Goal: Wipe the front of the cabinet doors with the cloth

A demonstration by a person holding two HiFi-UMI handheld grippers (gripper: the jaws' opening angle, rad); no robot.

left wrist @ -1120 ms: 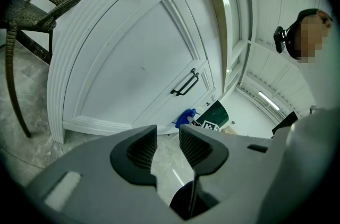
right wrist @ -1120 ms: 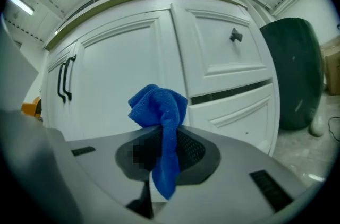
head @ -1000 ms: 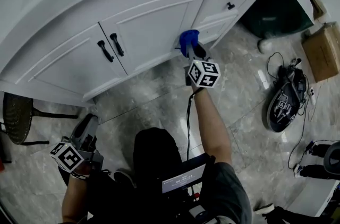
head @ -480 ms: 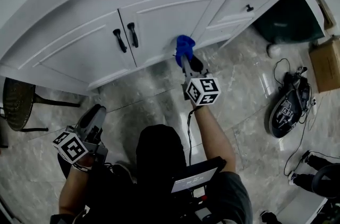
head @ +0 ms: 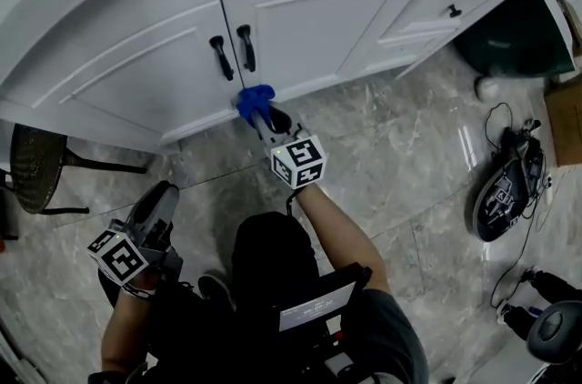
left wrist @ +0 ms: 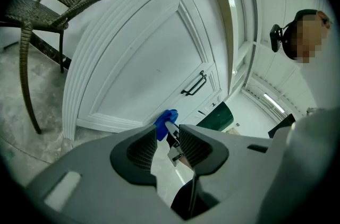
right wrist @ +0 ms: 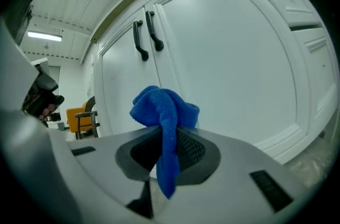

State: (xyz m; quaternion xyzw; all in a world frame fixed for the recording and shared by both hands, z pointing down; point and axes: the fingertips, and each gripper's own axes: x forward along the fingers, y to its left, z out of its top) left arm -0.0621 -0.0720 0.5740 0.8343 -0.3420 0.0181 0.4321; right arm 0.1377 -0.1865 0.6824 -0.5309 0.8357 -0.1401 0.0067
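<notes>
Low on the cabinet front, by the seam btw the two doors, the blue cloth (head: 255, 97) sits bunched at the bottom edge of the left door (head: 136, 77), just below the black handles (head: 245, 47). Right hand-held gripper (head: 262, 111) pinches it: in the right gripper view the jaws are pressed onto the cloth, w/ a crumpled wad above them and a narrow tail hanging down btw the ribbed pads. Whether the wad actually touches the paint can't be told; it's at least v. close. The marker cube (head: 299, 161) rides behind the jaws, and the person's bare forearm (head: 341, 232) runs back from it.

Left hand-held gripper (head: 156, 205) is held low and well apart from the cabinet, over the marble floor (head: 391, 146), by the person's knee. Its jaws are spread w/ nothing btw them; the left gripper view shows only the distant cloth and floor through the gap.

Right door (head: 318, 23) is shut, same as the left. Farther right is a drawer front w/ a small black knob (head: 452, 10), then a dark green bin (head: 509, 36). A wicker chair (head: 36, 182) stands at the cabinet's left end. Dark gear w/ cables (head: 505, 191) lies on the floor at right.
</notes>
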